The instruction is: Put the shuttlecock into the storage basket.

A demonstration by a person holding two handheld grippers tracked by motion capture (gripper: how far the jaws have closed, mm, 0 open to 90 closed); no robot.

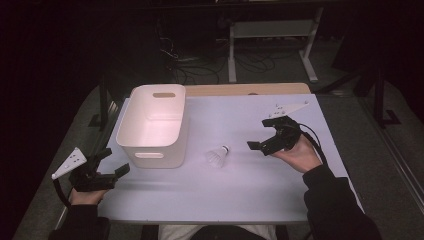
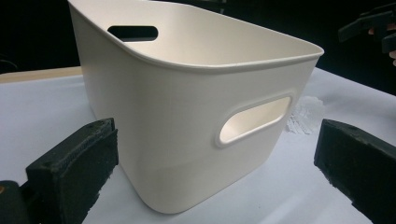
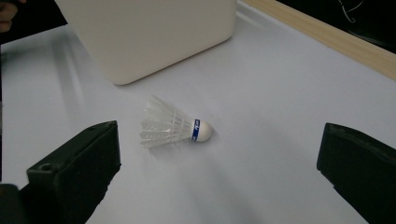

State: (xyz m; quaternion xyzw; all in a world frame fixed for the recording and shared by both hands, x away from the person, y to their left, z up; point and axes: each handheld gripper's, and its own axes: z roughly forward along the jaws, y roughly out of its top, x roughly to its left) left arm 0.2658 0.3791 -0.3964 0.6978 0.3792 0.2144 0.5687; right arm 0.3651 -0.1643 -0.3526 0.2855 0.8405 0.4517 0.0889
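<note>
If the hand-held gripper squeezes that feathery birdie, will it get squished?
Probably a little. The shuttlecock has thin white feathers that look easy to bend, so gripping its round cork tip seems safer. It looks very light, and lying on its side it may roll in a curve if nudged.

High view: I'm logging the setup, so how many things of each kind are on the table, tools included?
Bin: 1
Shuttlecock: 1
Tools: 2, left tool and right tool, both open
Total: 4
</note>
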